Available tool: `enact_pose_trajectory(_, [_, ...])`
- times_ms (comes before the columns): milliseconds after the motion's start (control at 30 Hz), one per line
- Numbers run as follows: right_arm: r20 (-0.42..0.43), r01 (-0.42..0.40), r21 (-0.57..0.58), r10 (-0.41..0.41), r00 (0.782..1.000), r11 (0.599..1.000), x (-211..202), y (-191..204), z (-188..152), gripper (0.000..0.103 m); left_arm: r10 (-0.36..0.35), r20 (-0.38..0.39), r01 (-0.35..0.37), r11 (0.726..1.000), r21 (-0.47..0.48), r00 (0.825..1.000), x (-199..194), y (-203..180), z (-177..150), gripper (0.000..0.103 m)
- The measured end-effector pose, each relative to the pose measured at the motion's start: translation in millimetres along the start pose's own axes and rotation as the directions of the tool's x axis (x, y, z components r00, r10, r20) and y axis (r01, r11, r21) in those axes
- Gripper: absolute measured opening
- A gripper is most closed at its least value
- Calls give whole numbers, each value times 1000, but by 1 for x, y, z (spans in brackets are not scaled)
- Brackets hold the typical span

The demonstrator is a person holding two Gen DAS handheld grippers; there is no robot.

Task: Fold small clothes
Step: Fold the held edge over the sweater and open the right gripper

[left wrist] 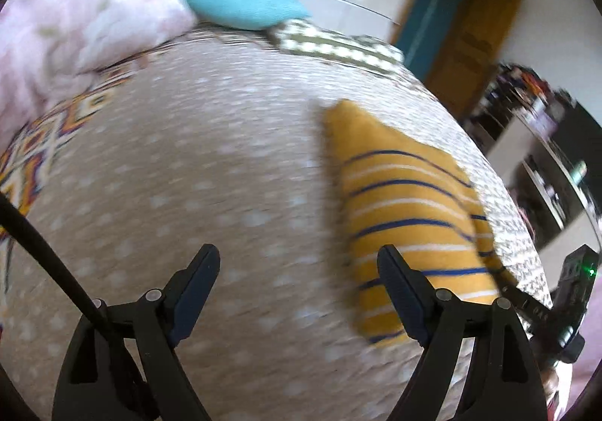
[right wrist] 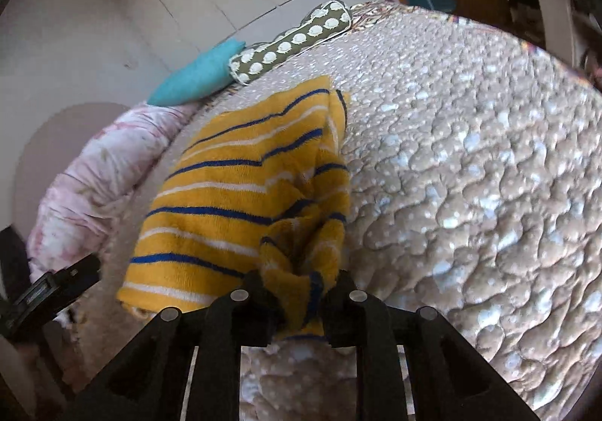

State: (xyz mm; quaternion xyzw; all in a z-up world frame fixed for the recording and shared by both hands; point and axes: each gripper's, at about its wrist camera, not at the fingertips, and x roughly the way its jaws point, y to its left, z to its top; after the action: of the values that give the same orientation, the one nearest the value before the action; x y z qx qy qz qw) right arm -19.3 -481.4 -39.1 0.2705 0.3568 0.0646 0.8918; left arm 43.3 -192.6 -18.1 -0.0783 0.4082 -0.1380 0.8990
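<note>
**A:** Where's your garment right now?

**B:** The yellow striped garment (right wrist: 240, 187) lies on the quilted bedspread (right wrist: 470, 176), stretching from your right gripper (right wrist: 301, 293) toward the bed's far edge, where a teal pillow (right wrist: 195, 78) and an olive patterned cushion (right wrist: 293, 39) sit side by side. A pink floral blanket (right wrist: 98, 172) is heaped along the bed's left edge.

**A:** And what are your hands doing?

**B:** Your right gripper is clenched on a bunched fold at the near end of the garment; the cloth is pinched between its fingers. Your left gripper (left wrist: 299, 265) is released, jaws spread wide with nothing between them, hanging over bare bedspread just left of the garment; its right finger (left wrist: 399, 289) overlaps the cloth's edge in that view, though you can't tell whether it touches. That picture is blurred.
</note>
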Motion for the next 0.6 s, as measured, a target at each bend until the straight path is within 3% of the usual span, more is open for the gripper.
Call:
enact_pose_trajectory(67, [4,-34,30,34,999,999,-4,-8,-1,25,20,-2,-20,998,61,1000,14,-25,4,84])
enact_pose_trajectory(100, [6,-16,43,16,1000,999,-8,-13,-3,43,40,-26,-37,994,102,999,29,-38,3,84])
enact_pose_trajectory(133, [9,-15,51,15,1000,999,-9,-16,-4,50,60,-59,-52,991,123,996,40,-45,0,85])
enact_pose_trajectory(233, [31,-67,78,65,997,995,-22,-28,-8,50,112,-108,-102,990,96,988,57,-50,-10,85])
enact_pose_trajectory(433, [73,-137,137,128,989,981,-37,-46,-12,50,111,-53,-107,991,75,992,7,-44,-34,85])
enact_pose_trajectory(600, [82,-84,79,78,994,993,-42,-34,-15,50,190,-16,-188,979,84,982,-27,-39,-71,85])
